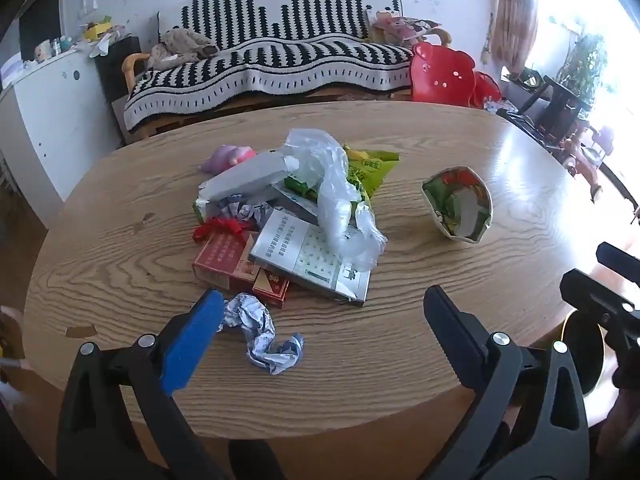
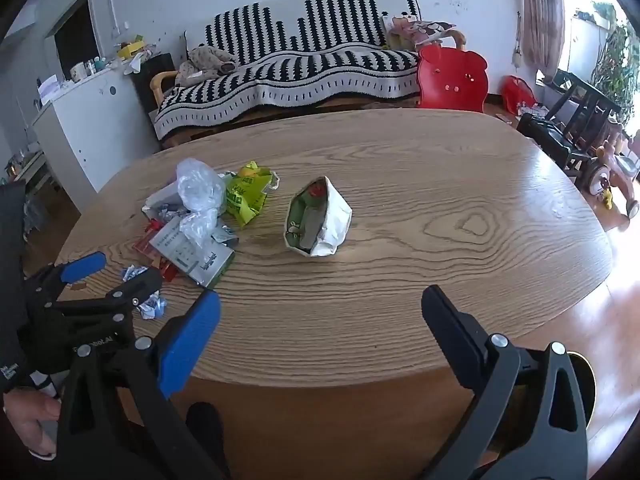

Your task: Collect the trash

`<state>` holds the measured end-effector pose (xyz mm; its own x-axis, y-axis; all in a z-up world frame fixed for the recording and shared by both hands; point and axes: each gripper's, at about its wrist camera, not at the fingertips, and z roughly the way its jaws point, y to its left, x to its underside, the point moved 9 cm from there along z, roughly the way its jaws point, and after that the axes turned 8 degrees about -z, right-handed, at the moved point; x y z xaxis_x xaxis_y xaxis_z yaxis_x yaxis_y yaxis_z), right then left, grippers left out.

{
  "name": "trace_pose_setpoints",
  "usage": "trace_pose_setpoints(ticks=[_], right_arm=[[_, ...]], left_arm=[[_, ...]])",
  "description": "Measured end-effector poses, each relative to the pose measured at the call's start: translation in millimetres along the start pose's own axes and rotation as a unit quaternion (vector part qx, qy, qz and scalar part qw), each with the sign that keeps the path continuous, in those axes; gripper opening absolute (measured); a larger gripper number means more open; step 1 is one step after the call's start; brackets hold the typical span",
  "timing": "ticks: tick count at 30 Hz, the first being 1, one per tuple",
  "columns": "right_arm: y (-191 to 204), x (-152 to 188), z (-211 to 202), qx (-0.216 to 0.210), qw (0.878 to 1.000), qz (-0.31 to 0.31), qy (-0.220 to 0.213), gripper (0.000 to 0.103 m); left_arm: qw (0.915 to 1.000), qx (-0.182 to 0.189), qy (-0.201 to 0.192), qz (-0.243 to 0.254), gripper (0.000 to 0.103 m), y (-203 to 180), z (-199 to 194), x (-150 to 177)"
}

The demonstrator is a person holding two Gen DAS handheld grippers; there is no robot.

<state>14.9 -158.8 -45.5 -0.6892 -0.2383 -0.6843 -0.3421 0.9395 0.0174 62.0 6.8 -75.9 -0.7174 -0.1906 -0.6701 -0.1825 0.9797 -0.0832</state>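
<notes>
Finding: collection has not visibly begun. All litter seen lies on the oval wood-grain table (image 1: 400, 152); no bin or bag for it is identifiable in either view.

Landmark: the white folded paper pouch with green and red print (image 1: 457, 206), which stands alone on the table.

- To the left of the pouch, apart from it, sits the main heap: a crumpled clear plastic bag (image 1: 336, 196) draped over a grey printed carton (image 1: 316, 258), a red cigarette pack (image 1: 224, 260), a yellow-green snack wrapper (image 1: 370, 168) and a grey torn box (image 1: 244, 178).
- Nearer the camera than the heap, separate from it, lies a crumpled white-and-blue paper ball (image 1: 262, 338).

Left tongs (image 1: 320, 308): spread wide, empty, poised above the near table edge with the paper ball just beside the blue finger, apparently not touching.

Right tongs (image 2: 320, 308): spread wide, empty, facing the pouch from well short of it.

Assessment: every item remains outstanding; the paper ball appears the likeliest first pick.
</notes>
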Motion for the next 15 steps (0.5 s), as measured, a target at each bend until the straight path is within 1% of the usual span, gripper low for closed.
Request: trace_pose_setpoints(ticks=[3, 6, 7, 10, 15], right_arm=[[-1.4, 1.5, 4.4, -0.007, 1.0, 0.004, 0.01, 0.098], [1.0, 0.5, 4.2, -0.007, 1.0, 0.003, 0.008, 0.098], [0.9, 0.3, 4.6, -0.007, 1.0, 0.002, 0.008, 0.098], [5.4, 0.9, 4.4, -0.008, 1.0, -0.001, 0.006, 0.098], [5.0, 0.0, 5.1, -0.009, 1.0, -0.002, 0.004, 0.097]], left_arm=[[1.0, -0.002, -0.001, 0.003, 0.097, 0.3, -1.3, 3.2], [1.0, -0.003, 0.0, -0.002, 0.097, 3.5, -2.1, 6.9], [1.0, -0.004, 0.005, -0.006, 0.097, 6.8, 2.5, 1.4], [0.9999, -0.005, 0.007, -0.009, 0.097, 9.8, 4.7, 3.2], [0.9999, -0.007, 0.008, -0.008, 0.097, 7.4, 4.2, 2.2]])
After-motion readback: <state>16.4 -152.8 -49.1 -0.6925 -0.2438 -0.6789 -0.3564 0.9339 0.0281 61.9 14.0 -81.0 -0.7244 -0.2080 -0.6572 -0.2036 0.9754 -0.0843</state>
